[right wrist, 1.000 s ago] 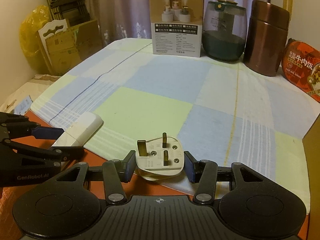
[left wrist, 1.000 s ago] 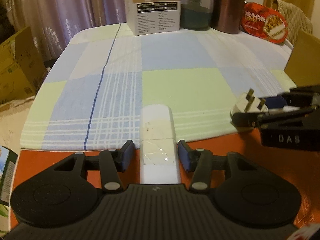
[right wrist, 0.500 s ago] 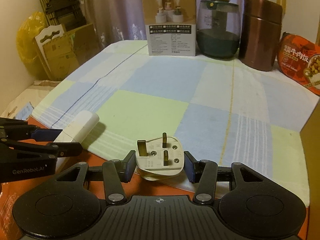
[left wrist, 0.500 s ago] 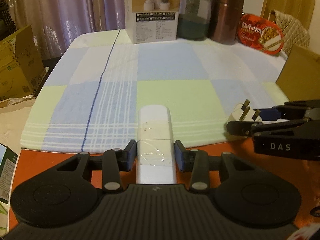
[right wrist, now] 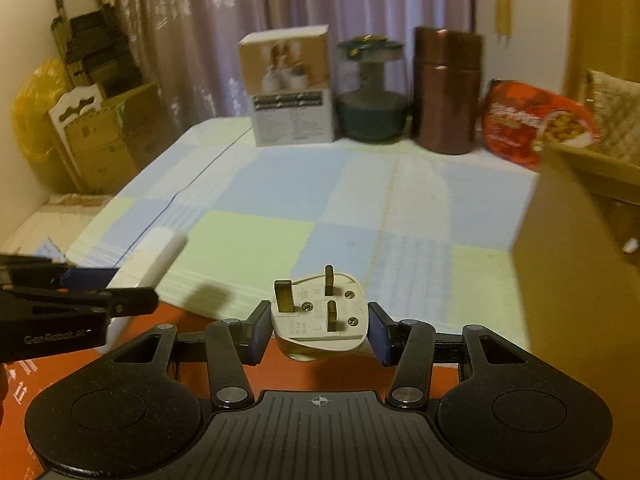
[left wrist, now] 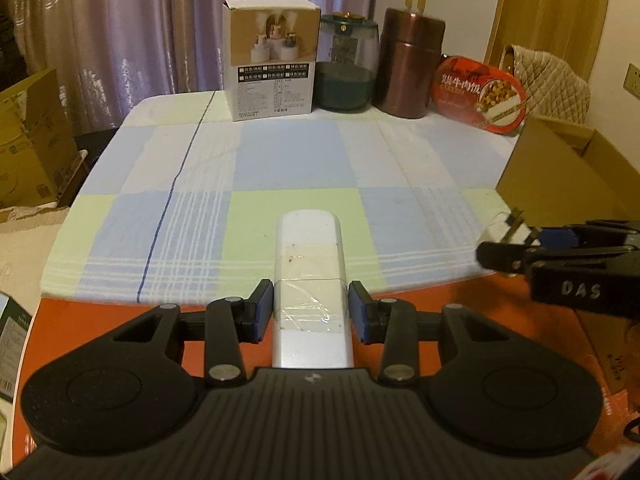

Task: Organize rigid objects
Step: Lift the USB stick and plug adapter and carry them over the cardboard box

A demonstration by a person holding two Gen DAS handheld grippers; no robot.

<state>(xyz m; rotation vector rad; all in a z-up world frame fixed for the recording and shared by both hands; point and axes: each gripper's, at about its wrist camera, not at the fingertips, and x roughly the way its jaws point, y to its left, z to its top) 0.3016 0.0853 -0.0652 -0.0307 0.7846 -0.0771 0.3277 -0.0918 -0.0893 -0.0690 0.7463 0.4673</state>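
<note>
White remote-shaped bar [left wrist: 310,280] sits between the pads of the left gripper [left wrist: 311,312], which is closed on its taped middle section; the bar points forward, above the near edge of the counter [left wrist: 296,168]. Three-pin plug [right wrist: 320,312] sits between the pads of the right gripper [right wrist: 318,326], which is closed on the plug body, pins facing up toward the camera. Both grippers are narrowly set, each clamping its item and holding it clear of the surface.

Open room: the middle of the counter is bare from the near edge to the back row. The near edge borders an orange surface [left wrist: 112,312] below the grippers. The left edge drops to the floor, where cardboard boxes [left wrist: 28,144] stand.

Surface: a checked cloth in blue, green and white covers the counter; a dark blue line [left wrist: 176,188] runs front to back on its left part. Curtains [left wrist: 120,20] hang behind.

Back row, left to right: a white product box [left wrist: 272,60], a dark green glass jar [left wrist: 346,68], a brown metal canister [left wrist: 412,68], a red food package [left wrist: 480,96] leaning upright.

Obstruction: an open cardboard box [left wrist: 560,172] stands at the right edge of the counter, just beyond the right gripper. In the right wrist view its wall fills the right side.
</note>
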